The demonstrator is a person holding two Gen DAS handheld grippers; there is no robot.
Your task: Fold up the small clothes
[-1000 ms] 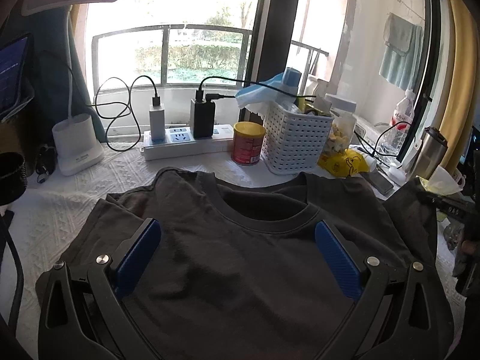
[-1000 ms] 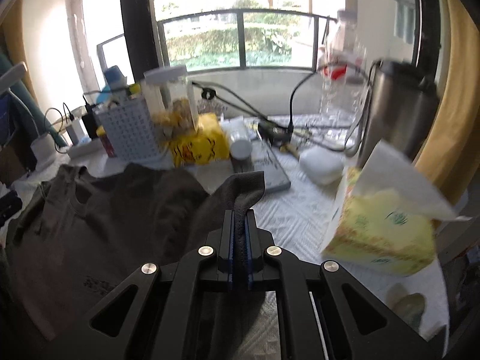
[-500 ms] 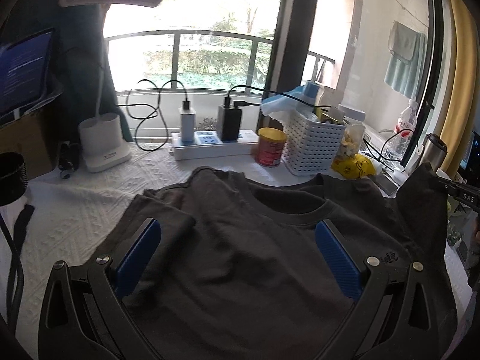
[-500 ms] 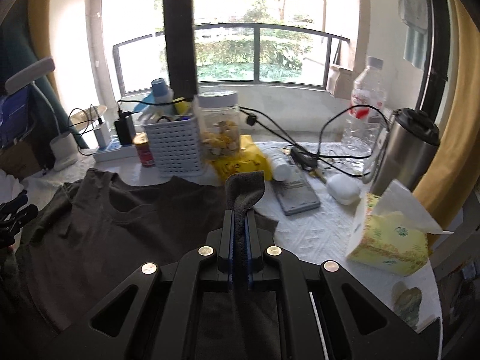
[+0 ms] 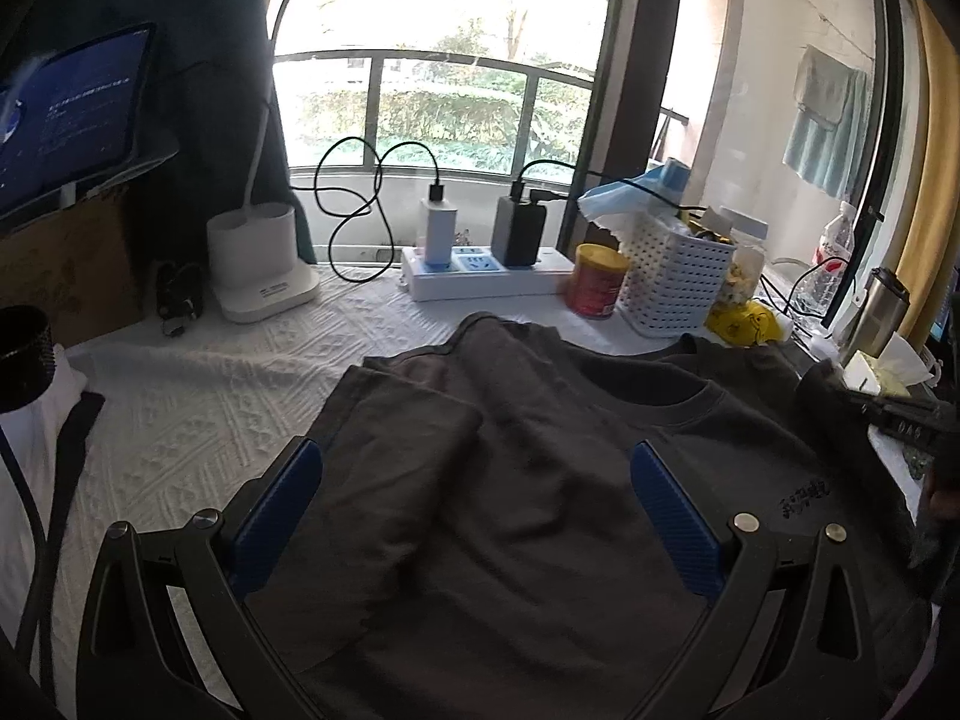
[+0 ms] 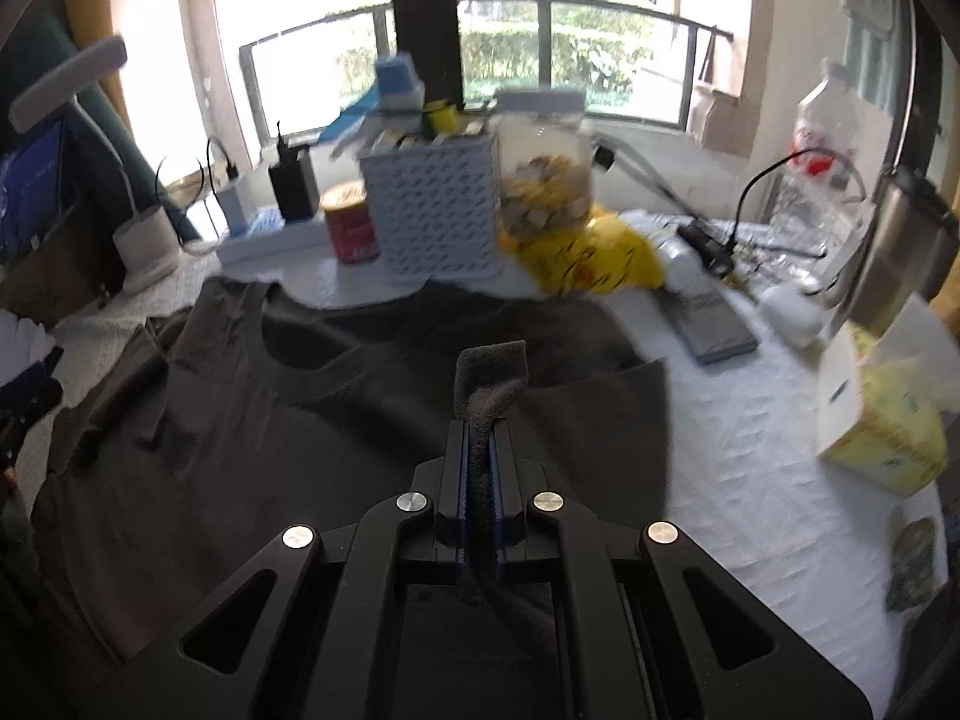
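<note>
we held our left gripper (image 5: 474, 516) with jaws wide apart over the dark t-shirt (image 5: 540, 480), spread near the table's (image 5: 210, 396) back edge.

Daylight from window (image 5: 432, 114), glare there; right view motion-blurred; fisheye bending at edges.

Matt dark cloth T-shirt (image 5: 516, 516) on embossed white tablecloth (image 5: 240, 384)

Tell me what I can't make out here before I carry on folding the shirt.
- Shirt hem: cut off by the bottom edge and the left gripper frame, left wrist view.
- Which part of the shirt the right gripper pinches: hidden between its shut pads.
- Print on the shirt: too small to read.
- Basket contents, jar: motion-blurred, right wrist view.
- Tablet screen: text too small.
</note>
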